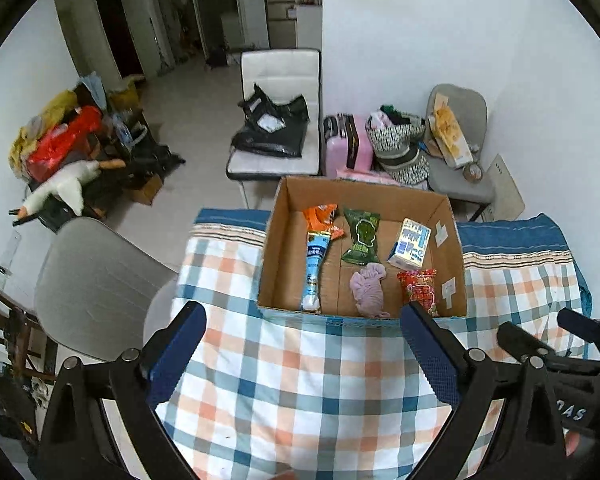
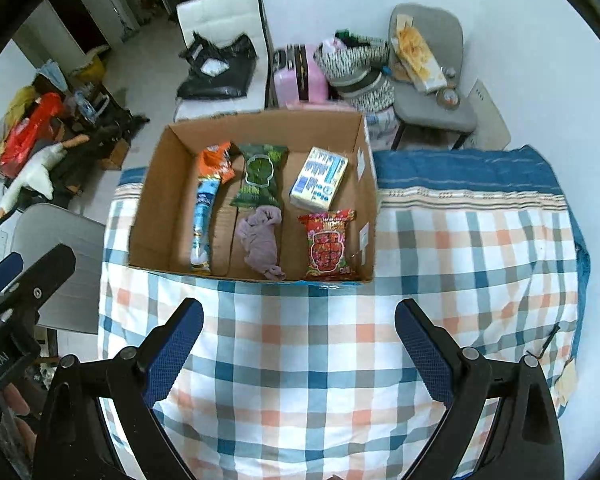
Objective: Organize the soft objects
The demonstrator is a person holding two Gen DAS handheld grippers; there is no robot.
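A cardboard box [image 1: 284,216] [image 2: 156,184] stands on the checked tablecloth [image 1: 292,380] [image 2: 300,344]. In it lie an orange packet [image 1: 320,216] [image 2: 216,158], a long blue tube pack [image 1: 314,268] [image 2: 204,220], a green packet [image 1: 361,236] [image 2: 260,176], a white-blue tissue pack [image 1: 410,242] [image 2: 319,178], a mauve cloth [image 1: 368,288] [image 2: 260,240] and a red packet [image 1: 420,286] [image 2: 329,244]. My left gripper [image 1: 302,320] and right gripper [image 2: 298,316] are open and empty, above the cloth in front of the box.
Beyond the table stand a white chair with a black bag [image 1: 272,128] [image 2: 216,68], a pink suitcase [image 1: 346,144] [image 2: 298,72] and a grey chair with bags [image 1: 452,136] [image 2: 424,64]. A grey chair [image 1: 92,280] stands at the left. Clutter and a plush goose [image 1: 60,190] lie on the floor.
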